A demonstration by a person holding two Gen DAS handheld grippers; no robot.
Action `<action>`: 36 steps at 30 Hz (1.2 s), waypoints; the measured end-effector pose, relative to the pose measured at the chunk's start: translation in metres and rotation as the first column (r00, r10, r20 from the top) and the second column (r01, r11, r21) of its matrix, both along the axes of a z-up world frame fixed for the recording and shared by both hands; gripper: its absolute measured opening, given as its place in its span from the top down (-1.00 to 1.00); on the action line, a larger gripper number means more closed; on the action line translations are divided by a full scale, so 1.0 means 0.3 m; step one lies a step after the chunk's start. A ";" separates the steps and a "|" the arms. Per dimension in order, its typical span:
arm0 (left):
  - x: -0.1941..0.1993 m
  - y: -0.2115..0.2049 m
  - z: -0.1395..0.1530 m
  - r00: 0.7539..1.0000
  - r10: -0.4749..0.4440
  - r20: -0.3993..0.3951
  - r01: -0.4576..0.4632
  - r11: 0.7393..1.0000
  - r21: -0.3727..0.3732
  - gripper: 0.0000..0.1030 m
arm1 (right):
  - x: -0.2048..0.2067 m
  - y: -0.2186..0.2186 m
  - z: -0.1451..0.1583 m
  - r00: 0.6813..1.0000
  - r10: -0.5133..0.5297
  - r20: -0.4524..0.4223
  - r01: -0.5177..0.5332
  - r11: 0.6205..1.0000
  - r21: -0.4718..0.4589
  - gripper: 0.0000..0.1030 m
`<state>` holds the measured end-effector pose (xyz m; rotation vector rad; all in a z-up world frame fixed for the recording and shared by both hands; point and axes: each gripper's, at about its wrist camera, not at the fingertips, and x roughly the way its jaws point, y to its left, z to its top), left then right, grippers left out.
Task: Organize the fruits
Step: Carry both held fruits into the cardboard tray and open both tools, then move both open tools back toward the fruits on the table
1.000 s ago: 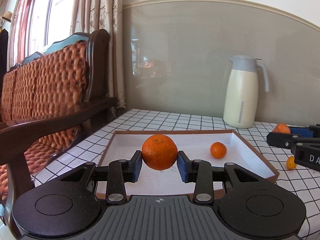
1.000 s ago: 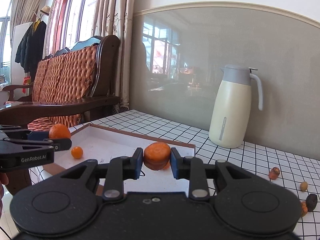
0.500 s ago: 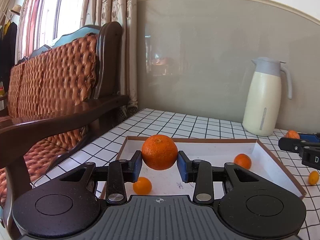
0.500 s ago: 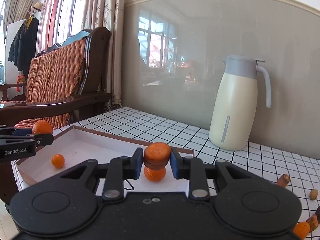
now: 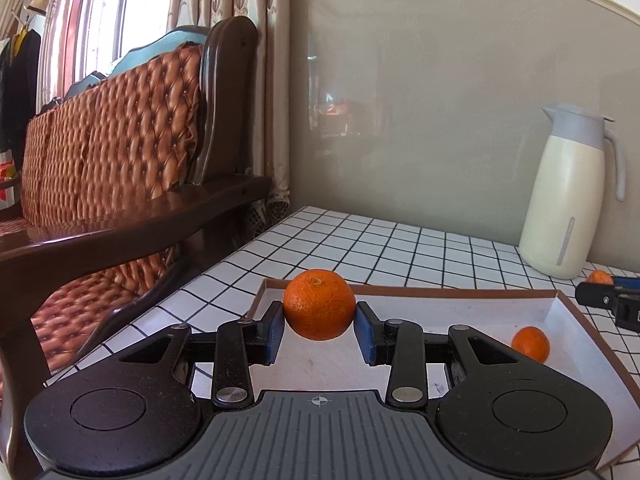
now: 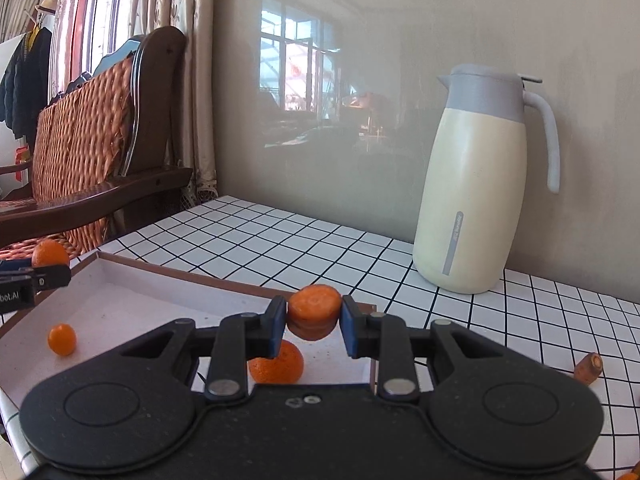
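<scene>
Two hand-held grippers, each clamped on an orange item above a shallow white tray [image 5: 560,308] with a brown rim, set on a white tablecloth with a black grid [image 5: 360,244]. Left-wrist view, from left to right: a wooden bench with quilted orange-brown cushions [image 5: 120,132] stands beside the table's edge; the left gripper [image 5: 319,330] holds a large orange [image 5: 319,304] between its blue pads, both pads pressing its sides, the jaws spread only as far as the fruit's width, the fruit lifted clear of the tray floor over the tray's near-left part; a small mandarin [image 5: 530,343] lies on the tray floor towards its right wall; a cream jug with a grey lid and handle [image 5: 568,196] stands on the cloth against the wall behind the tray. Right-wrist view, from left to right: a small orange fruit [image 6: 62,339] lies on the tray floor near its left side; a mid-sized mandarin [image 6: 280,366] rests on the floor below and just left of the held piece; the right gripper [image 6: 314,326] pinches a short flat-topped orange piece [image 6: 314,316], apparently a cut chunk, its jaws nearly together, raised above the tray's right corner; the same jug stands behind; a carrot-like stub [image 6: 588,367] lies on the cloth at far right, well outside the tray
</scene>
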<state>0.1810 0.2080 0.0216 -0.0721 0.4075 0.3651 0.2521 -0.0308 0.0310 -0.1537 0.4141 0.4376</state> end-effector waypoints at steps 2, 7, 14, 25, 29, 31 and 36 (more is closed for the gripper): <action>0.014 0.008 -0.004 1.000 0.011 -0.003 -0.011 1.000 0.000 0.25 | 0.008 0.001 0.005 1.000 0.004 0.003 -0.004 1.000 0.007 0.60; 0.042 0.001 -0.025 1.000 0.004 -0.015 -0.004 1.000 -0.004 0.25 | 0.050 0.009 0.006 1.000 0.005 -0.004 -0.005 1.000 -0.020 0.20; 0.024 -0.032 -0.008 0.999 0.014 0.040 -0.016 0.999 0.046 -1.00 | 0.027 -0.032 0.016 0.998 -0.043 0.055 0.042 0.999 0.022 -0.87; 0.008 -0.049 0.001 0.999 0.001 0.042 -0.004 0.999 0.052 -1.00 | 0.013 -0.034 0.027 0.999 -0.032 0.034 0.031 0.999 0.032 -0.88; -0.007 -0.064 0.009 0.999 -0.008 0.048 0.005 0.999 0.051 -1.00 | -0.007 -0.043 0.036 0.999 -0.030 0.039 0.029 0.999 0.038 -0.88; -0.014 -0.074 0.012 0.999 -0.012 0.047 0.010 0.998 0.054 -1.00 | -0.023 -0.054 0.043 0.999 -0.032 0.042 0.030 0.999 0.045 -0.88; -0.041 -0.119 0.029 0.999 -0.016 0.043 0.013 0.998 0.061 -1.00 | -0.063 -0.084 0.058 0.998 -0.042 0.046 0.040 0.998 0.058 -0.88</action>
